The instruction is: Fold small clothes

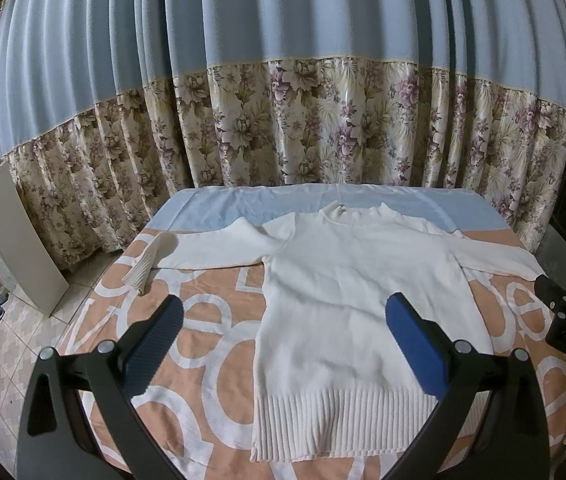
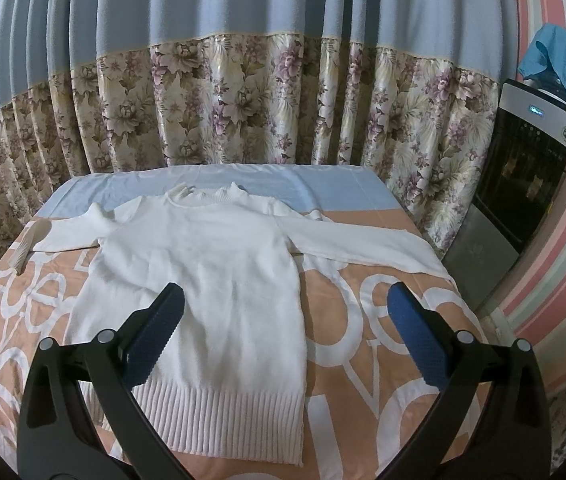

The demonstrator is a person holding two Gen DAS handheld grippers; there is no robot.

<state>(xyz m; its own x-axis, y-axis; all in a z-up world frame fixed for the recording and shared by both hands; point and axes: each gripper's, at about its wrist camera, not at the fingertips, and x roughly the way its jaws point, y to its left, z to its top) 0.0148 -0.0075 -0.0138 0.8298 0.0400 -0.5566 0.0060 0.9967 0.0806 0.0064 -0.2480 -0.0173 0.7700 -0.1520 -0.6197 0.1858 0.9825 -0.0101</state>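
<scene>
Looking down at the sweater (image 1: 335,280), I see that no fold is made yet. It lies flat on the bed (image 1: 211,364), face up, collar (image 1: 353,212) toward the curtain (image 1: 283,120) and hem (image 1: 343,416) near me. Both sleeves are spread out to the sides. The left sleeve (image 1: 203,250) ends in a ribbed cuff (image 1: 139,272) that bends downward; the right sleeve (image 2: 363,244) reaches to the bed's edge. So I judge the task is at its beginning: the sleeves must go in, then the body must be doubled.

My left gripper (image 1: 283,344) hovers above the lower body of the sweater, its two fingers wide apart and holding nothing. My right gripper (image 2: 285,338) hovers over the sweater's right side, also spread and empty.

The sweater is a white knit, soft and rather thick, with small wrinkles on the body. Hem, cuff and collar have vertical ribs. The bed cover is smooth cloth, peach with big white letters, and a pale blue band at the far end. My finger pads (image 1: 415,344) are blue with a fine dotted grip surface.
</scene>
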